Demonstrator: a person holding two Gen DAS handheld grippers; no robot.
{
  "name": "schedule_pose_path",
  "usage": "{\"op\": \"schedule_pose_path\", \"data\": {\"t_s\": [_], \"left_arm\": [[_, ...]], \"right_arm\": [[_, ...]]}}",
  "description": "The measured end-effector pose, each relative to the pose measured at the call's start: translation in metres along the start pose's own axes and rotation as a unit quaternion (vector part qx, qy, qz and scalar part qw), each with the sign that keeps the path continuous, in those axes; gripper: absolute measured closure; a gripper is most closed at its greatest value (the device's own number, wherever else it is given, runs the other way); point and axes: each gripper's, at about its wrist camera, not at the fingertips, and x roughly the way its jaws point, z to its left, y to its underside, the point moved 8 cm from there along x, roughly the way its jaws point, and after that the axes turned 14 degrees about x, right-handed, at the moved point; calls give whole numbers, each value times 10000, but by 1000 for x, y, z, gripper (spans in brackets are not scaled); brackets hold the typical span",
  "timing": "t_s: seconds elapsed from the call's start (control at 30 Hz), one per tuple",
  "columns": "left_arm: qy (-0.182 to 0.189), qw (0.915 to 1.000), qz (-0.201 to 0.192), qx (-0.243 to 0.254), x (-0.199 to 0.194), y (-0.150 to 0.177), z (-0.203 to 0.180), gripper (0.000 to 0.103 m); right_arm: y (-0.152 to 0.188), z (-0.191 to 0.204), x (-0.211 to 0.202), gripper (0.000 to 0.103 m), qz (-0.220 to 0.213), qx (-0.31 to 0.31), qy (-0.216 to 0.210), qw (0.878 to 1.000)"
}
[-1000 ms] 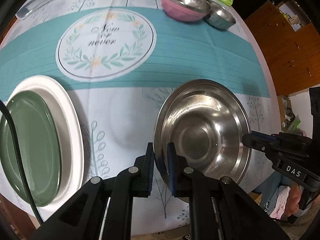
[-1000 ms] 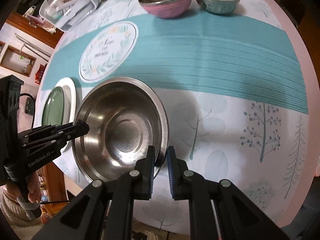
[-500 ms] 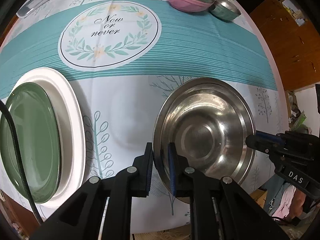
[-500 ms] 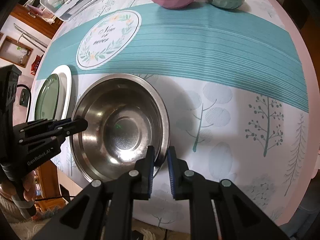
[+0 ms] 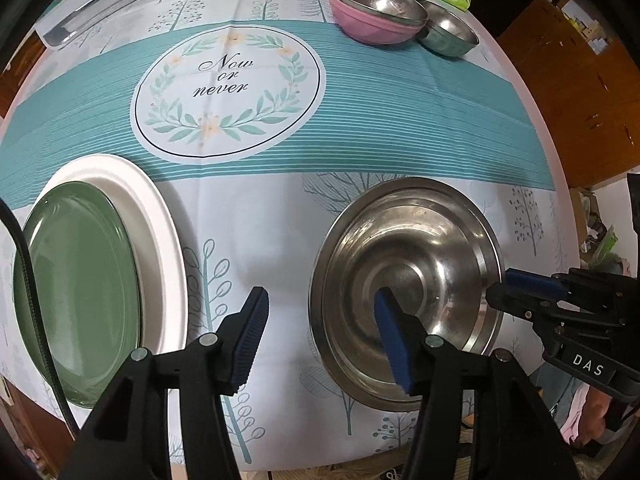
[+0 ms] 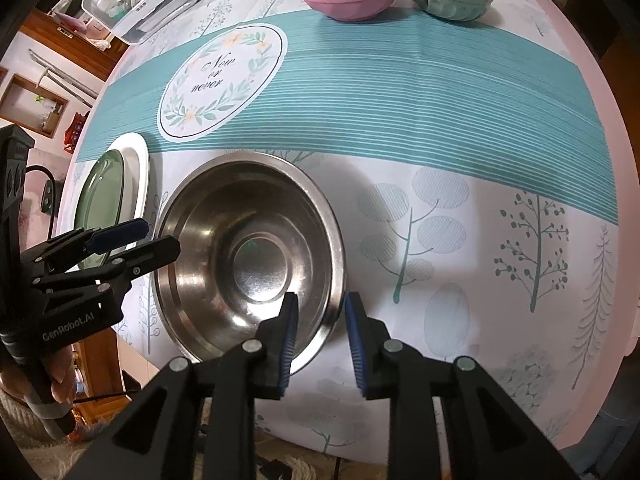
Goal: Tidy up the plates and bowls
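Now | both jaws opening astride steel bowl (image 5: 408, 280) rim, pads clear | left gripper (image 5: 320, 336), right gripper (image 6: 318, 336) | lift straight up, don't nudge bowl toward green plate (image 5: 80, 292).

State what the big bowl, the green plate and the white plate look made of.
Big bowl: likely stainless steel, polished, with mirror-like glare and fine scuffs. Green plate: probably glazed ceramic or glass, with a smooth glossy sheen. White plate: matte, possibly paper or unglazed ceramic; it shows no reflections.

- Home dining area: round table under a printed tablecloth (image 5: 280, 208).
- Tableware: plates (image 5: 80, 280), steel bowls (image 5: 376, 8).
- Surroundings: wooden cabinets (image 5: 580, 92).
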Motion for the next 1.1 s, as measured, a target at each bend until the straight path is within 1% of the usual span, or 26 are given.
{"op": "schedule_pose_path", "data": {"t_s": [0.33,0.53,0.63,0.77,0.83,0.9,1.0,1.1], "left_arm": [[-118,9999,-82,38,-5,-5,-6,48],[-278,9994,-219,31,-20,-17,-11,47],[-411,9985,-349,8,-35,-27,-13,47],[-606,9965,-572,29,-66,-49,-12,45],[-731,9947,-713,77,-82,-60,-12,42],[-918,9914,-913,173,-104,-74,-13,36],[-1117,9857,-1214,348,-135,-96,-15,31],[-1221,9813,-1410,476,-158,-115,-16,29]], "right_arm": [[-1,-1,-9,79,-68,-17,-76,9999],[-6,-8,-23,79,-204,-22,-206,9996],[-12,-11,-33,79,-302,-53,-328,9990],[-25,-16,-54,79,-524,-123,-500,9973],[-33,-18,-63,79,-629,-169,-543,9964],[-43,-21,-76,79,-780,-219,-553,9952],[-60,-24,-93,79,-987,-253,-560,9932],[-80,-27,-112,79,-1198,-237,-548,9910]]}}
